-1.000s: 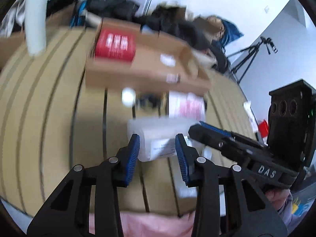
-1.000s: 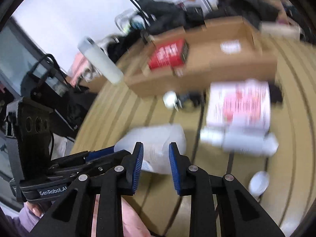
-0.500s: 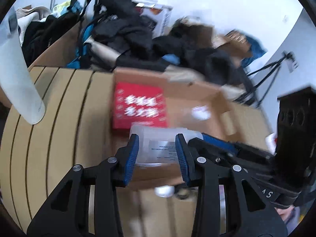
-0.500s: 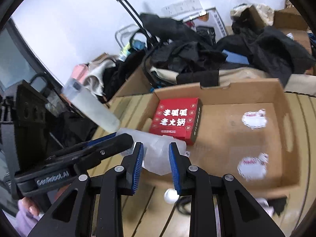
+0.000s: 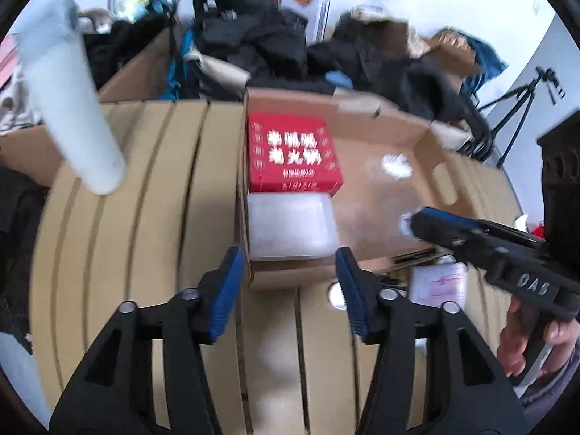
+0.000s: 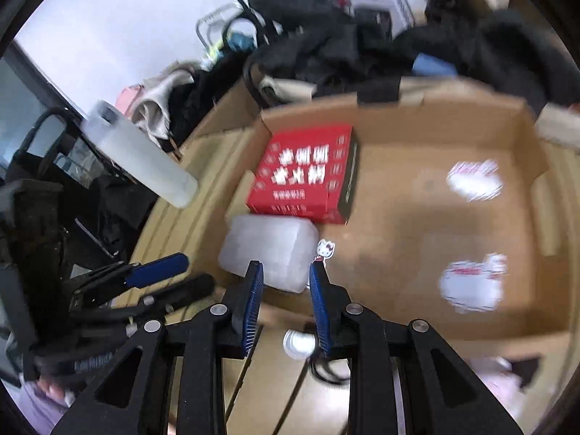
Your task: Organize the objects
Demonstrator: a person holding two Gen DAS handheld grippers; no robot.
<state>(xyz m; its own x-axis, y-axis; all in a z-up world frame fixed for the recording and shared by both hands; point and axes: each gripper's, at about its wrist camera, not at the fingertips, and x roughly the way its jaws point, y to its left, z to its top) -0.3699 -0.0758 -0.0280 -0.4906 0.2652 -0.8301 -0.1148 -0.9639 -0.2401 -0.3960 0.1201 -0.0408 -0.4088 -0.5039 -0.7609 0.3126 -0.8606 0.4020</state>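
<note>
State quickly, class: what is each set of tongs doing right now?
Left tongs: open, holding nothing; the translucent plastic container lies in the cardboard box.
Right tongs: open, empty.

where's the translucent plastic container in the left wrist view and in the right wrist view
Left wrist: translucent plastic container sits centre, in the cardboard box's near-left corner.
Right wrist: container sits left of centre, just beyond the fingertips.
Shared landmark: the red box directly behind it.
</note>
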